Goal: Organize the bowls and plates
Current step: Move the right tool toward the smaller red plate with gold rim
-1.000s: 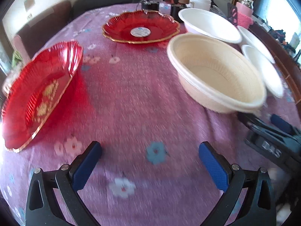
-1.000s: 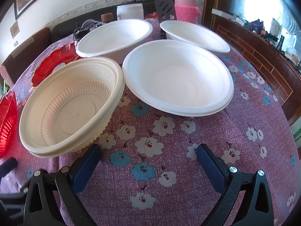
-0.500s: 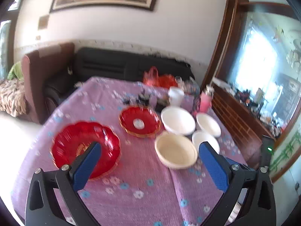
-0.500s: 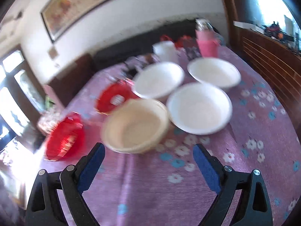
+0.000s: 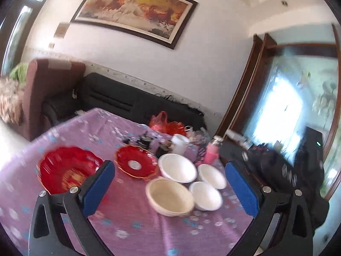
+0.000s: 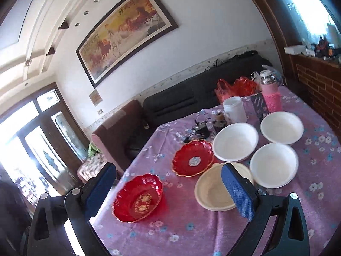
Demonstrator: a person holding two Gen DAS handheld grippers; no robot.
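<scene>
Both grippers are up above the table with jaws spread wide, left gripper (image 5: 169, 188) and right gripper (image 6: 168, 188) holding nothing. On the purple cloth (image 6: 191, 230): two red plates (image 6: 138, 198) apart, cream bowl (image 6: 213, 194) beside three white bowls (image 6: 273, 164)

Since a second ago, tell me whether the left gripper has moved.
Yes. The left gripper has pulled up and back: the cream bowl, which loomed close on the purple tablecloth, now looks small and distant, with the wall painting visible.
</scene>
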